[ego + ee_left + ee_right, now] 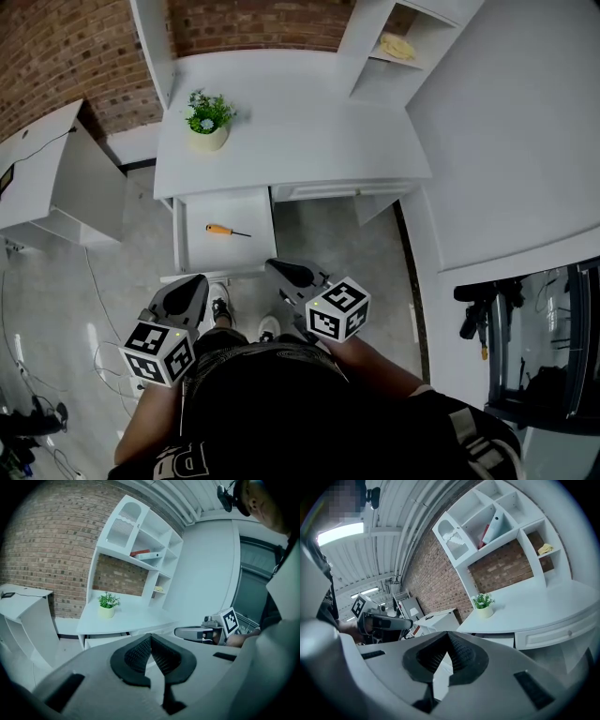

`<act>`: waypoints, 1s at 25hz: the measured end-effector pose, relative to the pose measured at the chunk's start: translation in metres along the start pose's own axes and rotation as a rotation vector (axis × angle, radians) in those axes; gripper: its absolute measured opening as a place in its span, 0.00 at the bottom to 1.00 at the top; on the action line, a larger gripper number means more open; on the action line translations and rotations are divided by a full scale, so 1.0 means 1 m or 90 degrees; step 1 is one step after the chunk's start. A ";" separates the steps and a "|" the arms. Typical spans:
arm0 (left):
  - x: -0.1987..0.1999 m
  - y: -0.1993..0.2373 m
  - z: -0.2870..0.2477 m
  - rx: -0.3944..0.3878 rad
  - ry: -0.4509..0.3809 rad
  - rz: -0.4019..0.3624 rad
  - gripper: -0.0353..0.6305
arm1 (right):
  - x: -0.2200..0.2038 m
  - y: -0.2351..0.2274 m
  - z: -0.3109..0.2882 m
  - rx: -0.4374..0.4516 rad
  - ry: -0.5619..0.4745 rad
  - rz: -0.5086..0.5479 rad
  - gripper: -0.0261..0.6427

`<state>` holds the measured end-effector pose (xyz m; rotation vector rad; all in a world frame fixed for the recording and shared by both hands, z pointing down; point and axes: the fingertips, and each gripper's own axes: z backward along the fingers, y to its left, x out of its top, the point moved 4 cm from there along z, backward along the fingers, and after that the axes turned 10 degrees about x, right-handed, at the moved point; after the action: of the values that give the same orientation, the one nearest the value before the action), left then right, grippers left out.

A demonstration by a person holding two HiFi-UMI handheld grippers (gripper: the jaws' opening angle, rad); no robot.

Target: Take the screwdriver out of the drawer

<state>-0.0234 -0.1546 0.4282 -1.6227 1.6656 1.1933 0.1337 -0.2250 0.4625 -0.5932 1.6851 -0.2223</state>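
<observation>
A screwdriver [223, 231] with an orange handle lies in the open white drawer [197, 251] under the desk's left side. Both grippers hang in front of the drawer, short of it and above the floor. My left gripper [195, 284] sits just before the drawer's front left corner, and its dark ribbed pads [140, 653] meet with nothing between them. My right gripper [278, 269] is at the drawer's front right corner, also shut and empty, pads [459, 654] together. The screwdriver does not show in either gripper view.
A potted plant [208, 117] stands on the white desk [309, 141]. A closed drawer [339, 190] sits to the right of the open one. A white cabinet [52, 178] stands left, cables [98, 347] trail on the floor, and the person's shoes [221, 307] are below the drawer.
</observation>
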 end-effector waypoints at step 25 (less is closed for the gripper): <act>-0.006 0.137 -0.075 -0.003 0.067 -0.021 0.08 | 0.011 -0.079 -0.117 -0.081 0.195 0.115 0.05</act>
<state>-0.1397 -0.2303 0.4999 -1.7362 1.6938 1.1147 0.0408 -0.3185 0.5143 -0.5156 2.0490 -0.0772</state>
